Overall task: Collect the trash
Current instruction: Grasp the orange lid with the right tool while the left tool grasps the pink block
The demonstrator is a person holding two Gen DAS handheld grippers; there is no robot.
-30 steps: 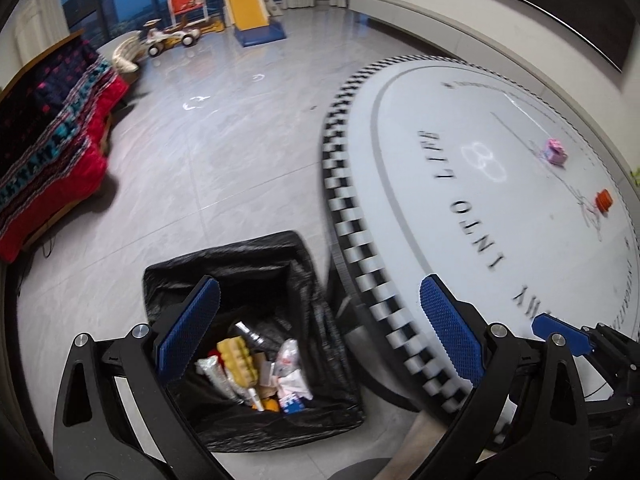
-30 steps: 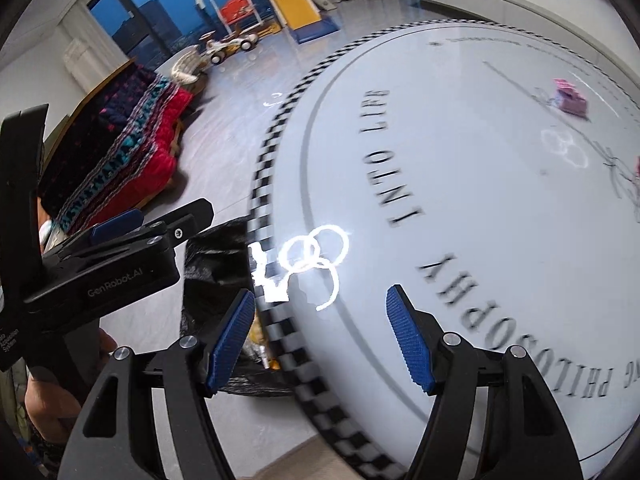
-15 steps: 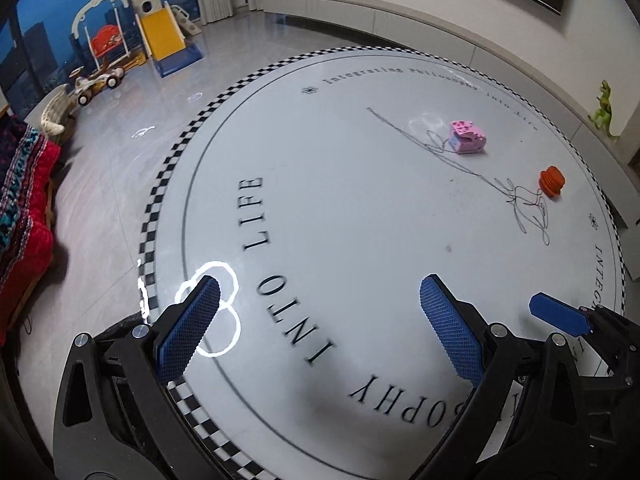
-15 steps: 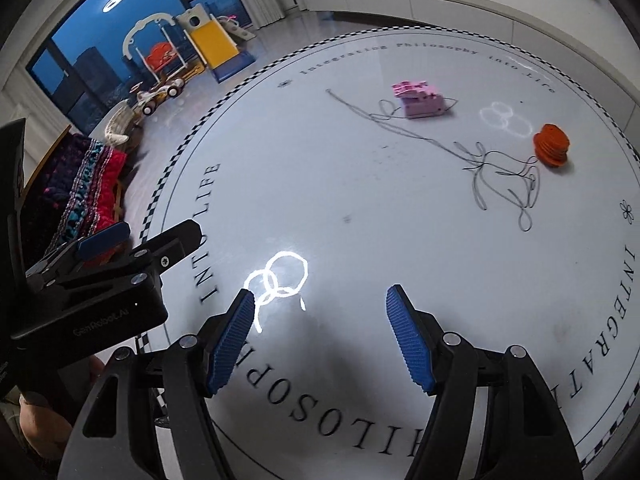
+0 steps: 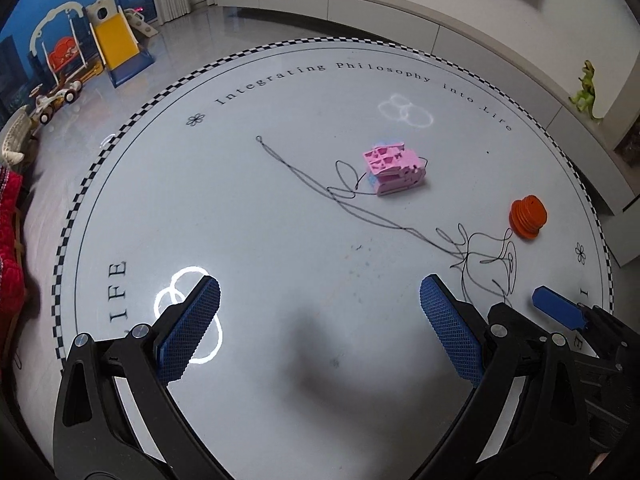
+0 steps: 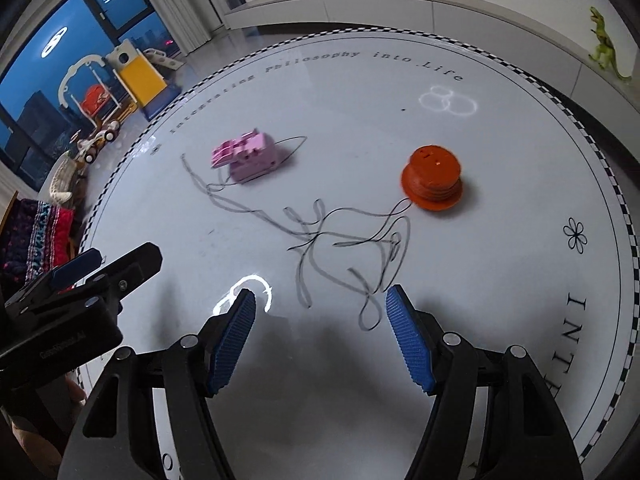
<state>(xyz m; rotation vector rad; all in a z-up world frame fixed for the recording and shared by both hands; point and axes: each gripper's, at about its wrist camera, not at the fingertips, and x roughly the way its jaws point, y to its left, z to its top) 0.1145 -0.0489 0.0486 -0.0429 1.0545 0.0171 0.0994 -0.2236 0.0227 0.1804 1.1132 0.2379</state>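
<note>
Both claws hover above the round white worktop point(image 5: 280, 208), which carries a checkered border and printed lettering around its rim.

Left claw point(image 5: 320, 332): fingers spread wide apart, nothing between the blue pads point(image 5: 188, 332). It sits over a bare stretch of the near side of the worktop, its shadow falling on the surface below.

Right claw point(image 6: 320, 340): fingers likewise apart and empty. One blue pad point(image 6: 408, 344) lies just beside the nearest loops of a black string point(image 6: 344, 240) — whether it touches cannot be told. In the right wrist view the left claw's body shows at the left edge; in the left wrist view the right claw's tip shows at the lower right.

Items on the worktop:
- Pink toy block piece point(image 5: 394, 168), lying toward the far middle, a little tilted; the string passes right beside it.
- Orange ribbed spool point(image 6: 434, 178), standing upright to the right side, well apart from the pink piece; the string runs up to its base.
- The black string trails in loose tangles across the surface from beyond the pink piece to the spool — densest in front of the right claw.

Surroundings: a green dinosaur figure point(image 5: 586, 92) stands on the low ledge along the wall; a children's slide point(image 5: 116, 44) stands on the floor by the windows. Ring-shaped light reflections point(image 5: 406, 110) show on the worktop.
</note>
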